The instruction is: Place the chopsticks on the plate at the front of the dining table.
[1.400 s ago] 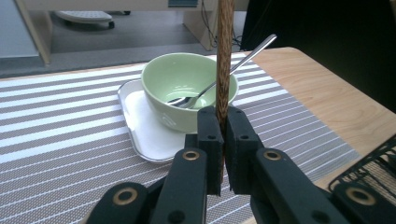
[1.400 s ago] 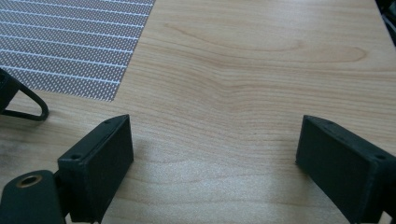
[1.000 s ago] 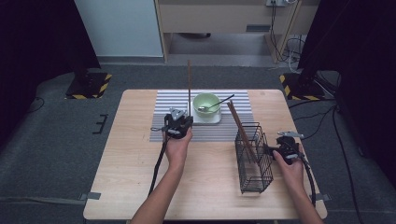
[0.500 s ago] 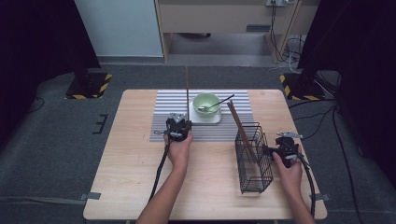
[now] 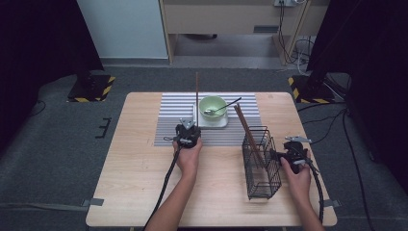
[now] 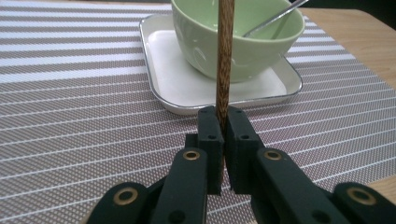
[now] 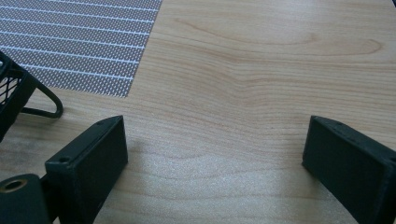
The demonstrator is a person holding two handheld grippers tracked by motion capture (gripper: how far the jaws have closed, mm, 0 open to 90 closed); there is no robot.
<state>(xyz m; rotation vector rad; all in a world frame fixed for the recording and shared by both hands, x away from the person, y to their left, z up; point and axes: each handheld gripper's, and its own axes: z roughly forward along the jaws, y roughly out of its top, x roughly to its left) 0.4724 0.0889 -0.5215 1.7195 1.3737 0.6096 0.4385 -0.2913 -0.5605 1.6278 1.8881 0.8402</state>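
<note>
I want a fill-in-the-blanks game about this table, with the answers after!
1. The left gripper is shut on a brown ____.
2. The green bowl stands on a white ____.
3. A metal ____ rests inside the green bowl.
4. The two chopsticks by the right gripper lean in a black wire ____.

Missing words: chopstick; tray; spoon; basket

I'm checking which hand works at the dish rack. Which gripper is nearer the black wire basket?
Right. The right gripper sits just beside the wire basket, at its right side, jaws open. The left gripper is farther left over the striped mat, holding a chopstick.
</note>
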